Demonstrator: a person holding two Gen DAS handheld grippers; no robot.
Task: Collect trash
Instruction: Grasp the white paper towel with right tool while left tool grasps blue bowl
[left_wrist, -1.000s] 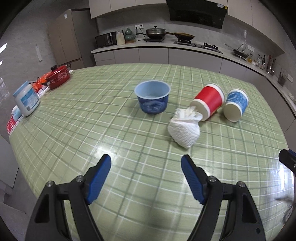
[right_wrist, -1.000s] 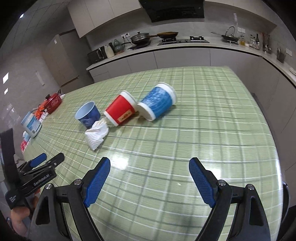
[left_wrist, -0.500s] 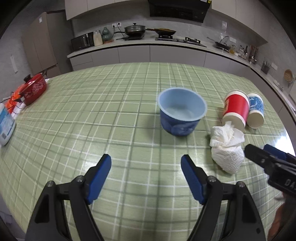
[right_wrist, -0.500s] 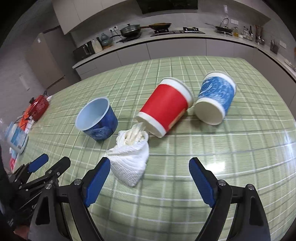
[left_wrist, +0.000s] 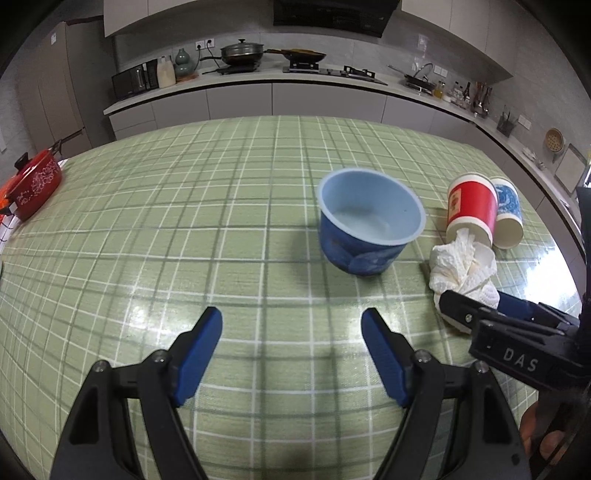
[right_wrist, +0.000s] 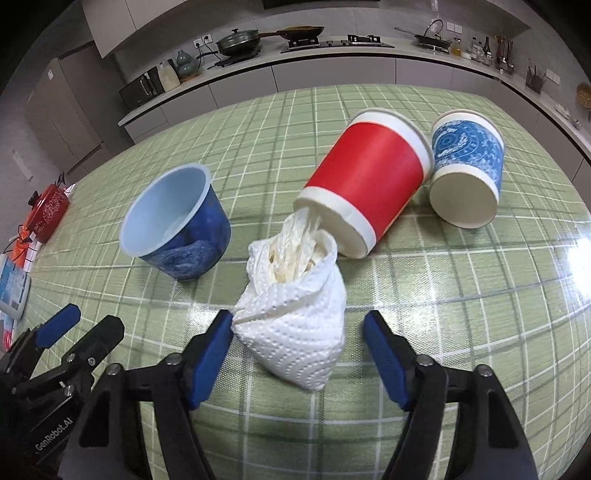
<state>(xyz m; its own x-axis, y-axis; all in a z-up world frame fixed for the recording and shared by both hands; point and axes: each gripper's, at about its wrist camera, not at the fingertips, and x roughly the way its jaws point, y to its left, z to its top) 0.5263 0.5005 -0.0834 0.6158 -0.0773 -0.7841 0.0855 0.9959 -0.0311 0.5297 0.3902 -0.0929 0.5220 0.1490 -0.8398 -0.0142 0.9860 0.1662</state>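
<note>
A crumpled white paper towel (right_wrist: 295, 332) lies on the green checked table, spilling from the mouth of a tipped red paper cup (right_wrist: 369, 177). Beside it lies a blue patterned cup (right_wrist: 467, 162). A blue bowl (right_wrist: 177, 221) stands upright to the left. My right gripper (right_wrist: 297, 325) straddles the towel and its jaws are closing. The left pad brushes the towel's edge; the right pad is still apart from it. My left gripper (left_wrist: 291, 321) stands open over bare tablecloth, short of the bowl (left_wrist: 369, 225). In the left wrist view, the towel (left_wrist: 461, 266) and the right gripper (left_wrist: 480, 310) show at the right.
A red pot (left_wrist: 33, 184) sits at the table's far left edge, and a white tub (right_wrist: 11, 288) near it. The table's right edge runs just past the cups. Kitchen counters (left_wrist: 295, 85) with a stove and pans line the back wall.
My right gripper came forward and down onto the towel and its jaws narrowed. My left gripper swung toward the bowl, which now looks larger and nearer.
</note>
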